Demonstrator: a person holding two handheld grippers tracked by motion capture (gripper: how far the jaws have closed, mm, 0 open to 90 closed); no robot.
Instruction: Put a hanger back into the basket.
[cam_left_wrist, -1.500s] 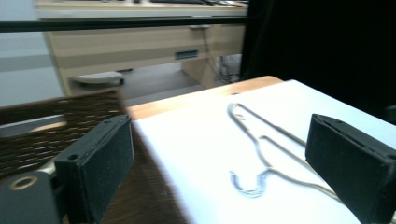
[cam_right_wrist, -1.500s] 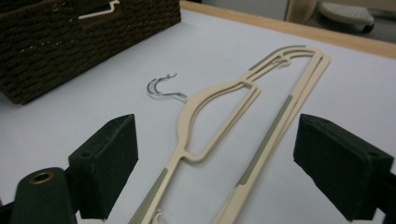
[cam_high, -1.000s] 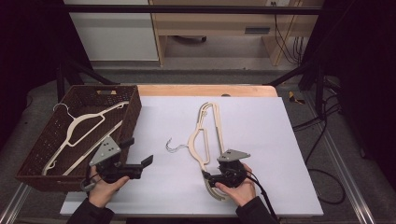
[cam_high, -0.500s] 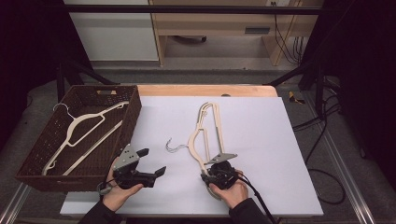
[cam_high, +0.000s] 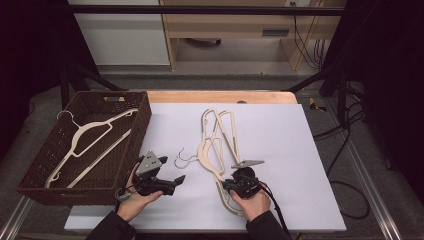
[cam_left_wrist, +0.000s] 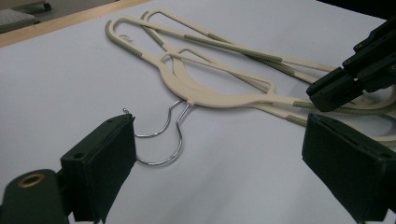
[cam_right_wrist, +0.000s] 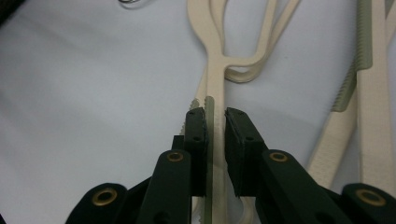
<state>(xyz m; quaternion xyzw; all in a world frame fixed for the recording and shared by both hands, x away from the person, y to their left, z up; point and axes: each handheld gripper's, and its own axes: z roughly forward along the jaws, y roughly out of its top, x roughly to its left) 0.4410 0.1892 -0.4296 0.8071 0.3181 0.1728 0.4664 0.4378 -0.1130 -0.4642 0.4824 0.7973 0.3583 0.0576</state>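
A white sheet (cam_high: 280, 150) covers the bench (cam_high: 220, 96). At its left edge stands a dark wicker basket (cam_high: 142, 117) containing one cream hanger (cam_high: 85, 137). Near the sheet's centre lies a pile of cream plastic hangers (cam_high: 216, 145), their wire hooks (cam_left_wrist: 163, 140) pointing toward the basket. The right gripper (cam_right_wrist: 215, 122), at the near end of the pile, has just been closing its jaws and now straddles the ribbed arm of the top hanger (cam_right_wrist: 214, 84), the pads almost against it. The left gripper (cam_left_wrist: 219, 154) hovers released, jaws wide apart, just short of the hooks and touching nothing.
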